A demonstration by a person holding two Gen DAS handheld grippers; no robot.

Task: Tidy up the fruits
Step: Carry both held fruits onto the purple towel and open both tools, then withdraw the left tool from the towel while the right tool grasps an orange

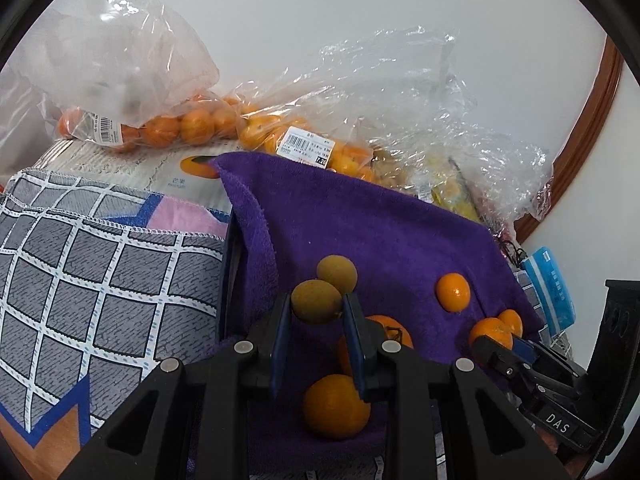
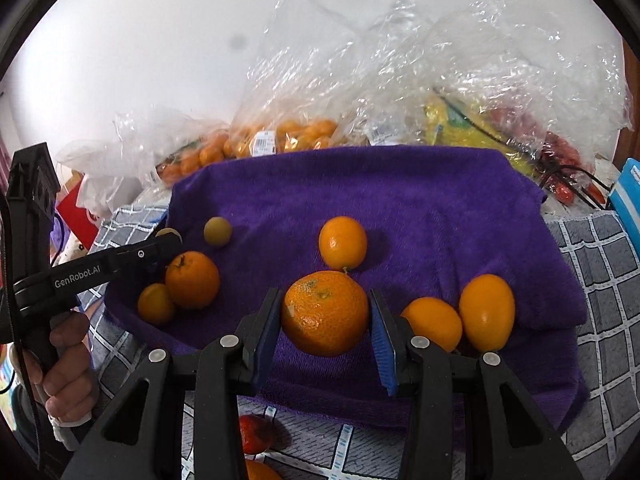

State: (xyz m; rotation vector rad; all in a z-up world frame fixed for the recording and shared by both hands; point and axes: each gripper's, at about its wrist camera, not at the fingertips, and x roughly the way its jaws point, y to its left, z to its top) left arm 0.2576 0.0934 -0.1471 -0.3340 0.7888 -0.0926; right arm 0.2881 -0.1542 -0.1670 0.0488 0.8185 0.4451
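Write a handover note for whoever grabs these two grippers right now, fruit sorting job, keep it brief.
Left gripper: shut on a small tan fruit, above the purple towel.
Right gripper: shut on a mandarin, over the towel's front.
On the towel: another tan fruit, several kumquats such as, one more mandarin.
Behind: bagged oranges, untouched.
Left: set both fruits down by kind, then sort the loose ones.

I'm at a home table: checked tablecloth (image 2: pixel 600 280), purple towel (image 2: pixel 400 208) spread over it, clear shop bags of oranges (image 1: pixel 192 124) with price labels at the far side, white wall (image 1: pixel 320 20), wooden trim (image 1: pixel 592 112) right.
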